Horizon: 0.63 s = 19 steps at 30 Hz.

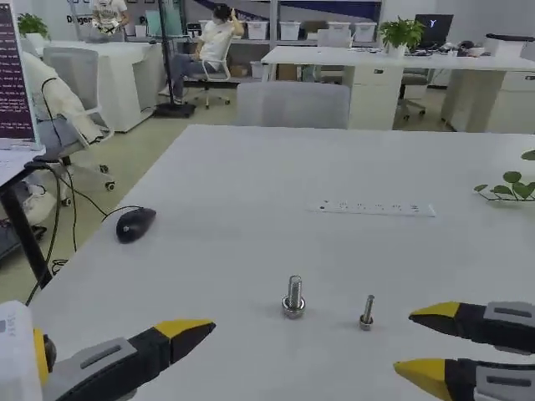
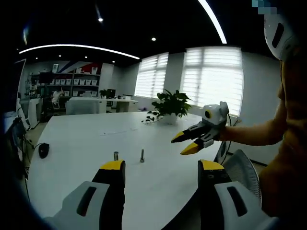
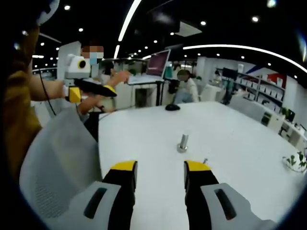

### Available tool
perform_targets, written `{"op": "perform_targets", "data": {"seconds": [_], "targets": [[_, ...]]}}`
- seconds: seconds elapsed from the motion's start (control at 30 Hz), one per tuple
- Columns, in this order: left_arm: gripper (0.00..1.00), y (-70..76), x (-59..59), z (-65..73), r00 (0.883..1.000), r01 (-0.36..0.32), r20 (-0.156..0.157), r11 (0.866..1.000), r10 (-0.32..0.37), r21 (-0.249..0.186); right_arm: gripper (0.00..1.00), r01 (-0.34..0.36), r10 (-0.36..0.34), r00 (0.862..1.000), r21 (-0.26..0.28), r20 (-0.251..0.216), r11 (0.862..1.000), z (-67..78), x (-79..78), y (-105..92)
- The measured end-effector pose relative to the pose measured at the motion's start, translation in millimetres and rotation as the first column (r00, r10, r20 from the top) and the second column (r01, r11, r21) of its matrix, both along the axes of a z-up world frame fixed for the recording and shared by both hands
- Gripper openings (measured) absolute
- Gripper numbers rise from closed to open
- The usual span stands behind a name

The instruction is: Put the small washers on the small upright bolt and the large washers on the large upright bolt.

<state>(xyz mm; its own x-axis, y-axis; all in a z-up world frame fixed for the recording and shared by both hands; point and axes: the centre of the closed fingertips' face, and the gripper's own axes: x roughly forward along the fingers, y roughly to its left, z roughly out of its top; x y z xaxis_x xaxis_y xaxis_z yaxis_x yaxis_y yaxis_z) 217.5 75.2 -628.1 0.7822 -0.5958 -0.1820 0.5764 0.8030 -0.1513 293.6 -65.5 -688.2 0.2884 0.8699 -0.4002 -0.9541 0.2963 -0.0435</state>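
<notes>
Head view: the large upright bolt [image 1: 293,298] and the small upright bolt [image 1: 367,312] stand on the table [image 1: 251,209] between the left gripper [image 1: 180,330] and the right gripper [image 1: 422,341], the small one nearer the right.

Left gripper view: its jaws are spread wide and hold nothing. Both bolts stand ahead, just past its left jaw tip.

Right gripper view: its jaws are parted and empty. The large bolt is ahead between them, and the small bolt is just beyond the right jaw tip.

A large bolt [image 1: 293,297] and small bolt [image 1: 367,312] stand upright on the table [image 1: 251,200].
</notes>
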Motion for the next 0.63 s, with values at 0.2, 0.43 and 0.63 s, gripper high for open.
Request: {"op": "perform_targets", "data": {"seconds": [0.2, 0.43, 0.63], "targets": [[0.62, -2.4, 3.1, 0.1, 1.000, 0.001, 0.002, 1.000, -0.001, 0.001, 0.55, 0.070, -0.070, 0.998, 0.037, -0.004, 0.997, -2.6, -9.4, -27.6], [0.62, -10.0, 3.4, -0.8, 1.000, 0.003, 0.000, 1.000, -0.003, 0.003, 0.56, 0.144, -0.144, 0.990, 0.084, -0.002, 0.986, 3.2, -16.8, -45.4], [0.62, -4.3, 1.0, 4.4, 1.000, -0.017, 0.003, 1.000, 0.017, -0.003, 0.57, 0.162, -0.162, 0.987, 0.123, -0.007, 0.979, 9.4, -23.7, -46.6]]}}
